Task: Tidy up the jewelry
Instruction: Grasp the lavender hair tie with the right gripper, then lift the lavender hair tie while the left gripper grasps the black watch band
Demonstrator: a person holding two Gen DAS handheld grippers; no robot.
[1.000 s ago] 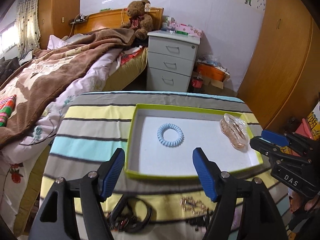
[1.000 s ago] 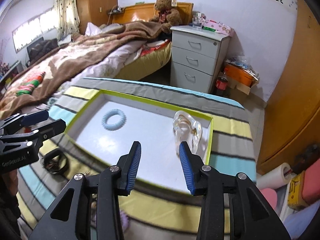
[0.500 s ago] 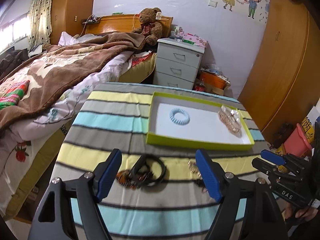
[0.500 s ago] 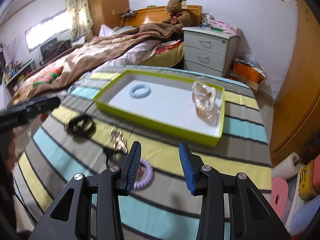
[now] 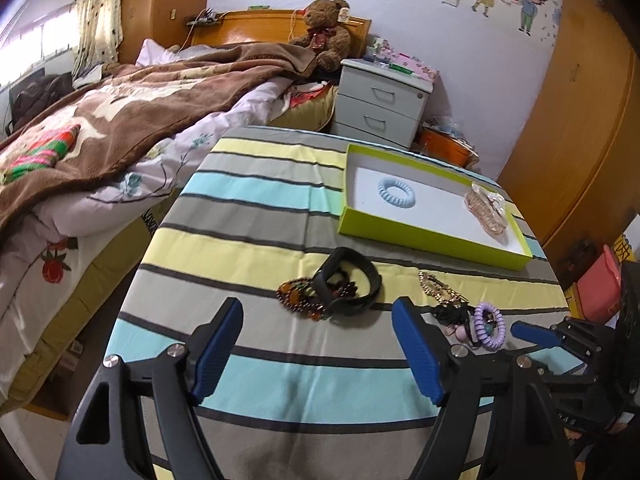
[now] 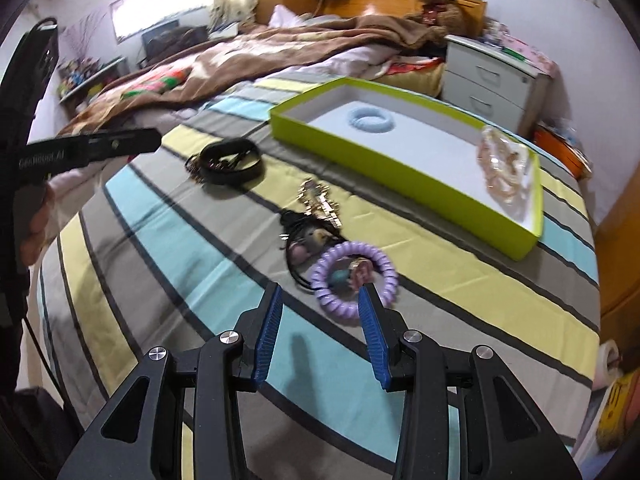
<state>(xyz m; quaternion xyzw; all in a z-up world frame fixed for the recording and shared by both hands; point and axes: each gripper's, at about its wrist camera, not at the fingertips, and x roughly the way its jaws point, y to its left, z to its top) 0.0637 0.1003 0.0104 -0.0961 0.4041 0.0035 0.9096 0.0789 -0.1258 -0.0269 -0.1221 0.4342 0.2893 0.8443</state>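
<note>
Pulled back from over the green tray (image 5: 424,236), both views now taking in the loose jewelry on the striped cloth (image 5: 256,200). Left gripper (image 5: 318,352) spread a little wider. Right gripper (image 6: 320,334) lowered close to the purple coil tie (image 6: 354,276), apparently just short of it.

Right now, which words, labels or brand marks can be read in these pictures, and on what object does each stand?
"GenRobot.AI": white print on the left gripper body, slightly blurred, in the right wrist view.
Print on the right gripper body: mostly cut off, unreadable.
Tag on the teddy bear: too small to read.
</note>
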